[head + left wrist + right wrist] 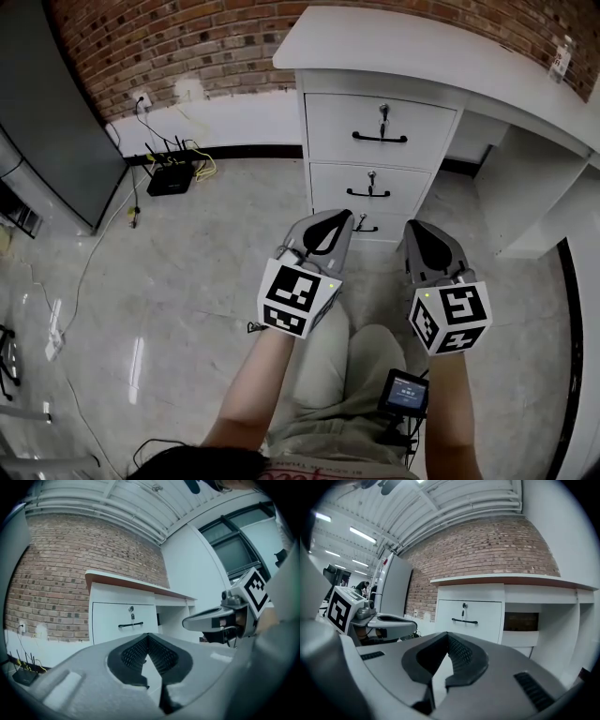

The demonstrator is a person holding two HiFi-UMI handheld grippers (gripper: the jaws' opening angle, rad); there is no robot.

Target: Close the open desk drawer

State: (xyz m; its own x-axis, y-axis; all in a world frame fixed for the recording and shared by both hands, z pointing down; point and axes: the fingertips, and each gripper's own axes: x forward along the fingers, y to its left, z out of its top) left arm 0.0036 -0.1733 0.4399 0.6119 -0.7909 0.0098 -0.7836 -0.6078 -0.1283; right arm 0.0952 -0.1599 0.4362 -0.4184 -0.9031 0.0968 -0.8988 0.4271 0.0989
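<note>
1. Left gripper [332, 223] and right gripper [424, 232] are held empty, jaws pressed together, near the desk [394, 42].
2. The drawers [380, 131] are untouched, well ahead; none is plainly seen pulled out, so closing is judged likely done.

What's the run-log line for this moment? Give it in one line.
left gripper: shut, empty | right gripper: shut, empty | drawers: top two look flush, bottom partly hidden | contact: none
</note>
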